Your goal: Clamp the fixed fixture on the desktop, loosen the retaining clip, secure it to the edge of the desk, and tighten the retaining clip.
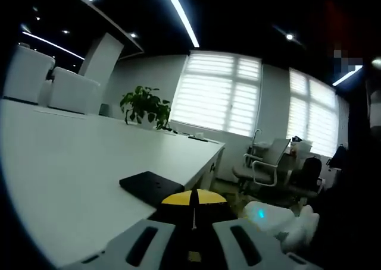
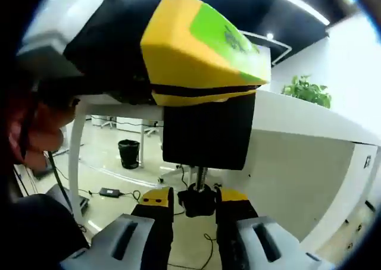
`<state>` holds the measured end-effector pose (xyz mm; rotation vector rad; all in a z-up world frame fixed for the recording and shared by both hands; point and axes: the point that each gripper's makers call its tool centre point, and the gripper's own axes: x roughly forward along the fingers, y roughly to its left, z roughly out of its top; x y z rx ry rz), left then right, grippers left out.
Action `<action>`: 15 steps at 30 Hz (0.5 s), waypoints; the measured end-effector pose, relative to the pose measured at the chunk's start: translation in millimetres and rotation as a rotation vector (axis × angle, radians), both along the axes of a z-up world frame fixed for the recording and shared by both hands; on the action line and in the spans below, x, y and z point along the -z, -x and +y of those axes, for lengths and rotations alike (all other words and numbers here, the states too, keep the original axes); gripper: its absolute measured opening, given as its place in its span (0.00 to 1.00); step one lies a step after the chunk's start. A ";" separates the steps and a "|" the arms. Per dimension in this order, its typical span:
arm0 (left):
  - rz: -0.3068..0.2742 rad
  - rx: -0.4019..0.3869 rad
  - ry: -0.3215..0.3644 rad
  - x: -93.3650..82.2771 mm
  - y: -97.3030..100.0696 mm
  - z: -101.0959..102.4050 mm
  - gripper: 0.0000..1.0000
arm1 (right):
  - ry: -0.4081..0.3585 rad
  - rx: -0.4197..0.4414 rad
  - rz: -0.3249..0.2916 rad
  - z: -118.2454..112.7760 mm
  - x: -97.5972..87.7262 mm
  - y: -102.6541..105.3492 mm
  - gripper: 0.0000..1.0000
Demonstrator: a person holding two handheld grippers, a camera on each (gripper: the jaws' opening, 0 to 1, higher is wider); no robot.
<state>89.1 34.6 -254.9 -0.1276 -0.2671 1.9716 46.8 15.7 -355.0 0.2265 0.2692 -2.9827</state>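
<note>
**Fixture seated on the worktop edge, right jaws at its screw knob**

In your left gripper view the white worktop (image 1: 77, 163) fills the left half of the frame and runs away toward the upper middle, its surface bare apart from the fixture. Its near edge cuts diagonally from lower left to the corner at centre right. Beyond it you have a potted plant (image 1: 144, 105) in the upper middle, white chairs (image 1: 53, 79) at upper left, blinded windows (image 1: 217, 91) across the back wall, and a grey office chair (image 1: 262, 166) at right of centre. To the right of the edge the floor drops away open.

The fixture's black top plate (image 1: 150, 185) lies flat on the worktop just at that edge, in the lower middle. Your left gripper (image 1: 193, 231) sits right behind it, yellow-tipped jaws drawn together on the fixture's near end.

In your right gripper view you look up from beneath the worktop edge. The fixture's black body (image 2: 208, 130) hangs below the edge at centre, with the left gripper's yellow and green shell above it. A threaded screw descends from the body to a black knob (image 2: 198, 201) in the lower middle. Your right gripper (image 2: 196, 207) has its yellow-tipped jaws either side of that knob, touching it. Under the worktop there is open floor at lower left, with a black bin (image 2: 128, 153), cables and a white leg (image 2: 74, 163). A white panel (image 2: 297, 175) closes off the right.
</note>
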 end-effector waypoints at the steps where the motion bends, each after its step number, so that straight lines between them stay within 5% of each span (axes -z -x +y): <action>1: 0.003 -0.001 0.001 0.2 -0.3 0.0 0.01 | 0.013 -0.011 -0.001 -0.1 -1.1 -0.5 0.23; 7: 0.007 -0.002 0.004 0.6 -0.4 -0.6 0.01 | 0.032 -0.129 -0.007 -1.9 -2.0 -1.2 0.23; 15: 0.000 -0.004 0.013 1.1 0.0 -1.2 0.01 | 0.090 -0.615 -0.011 -12.7 0.7 -0.1 0.22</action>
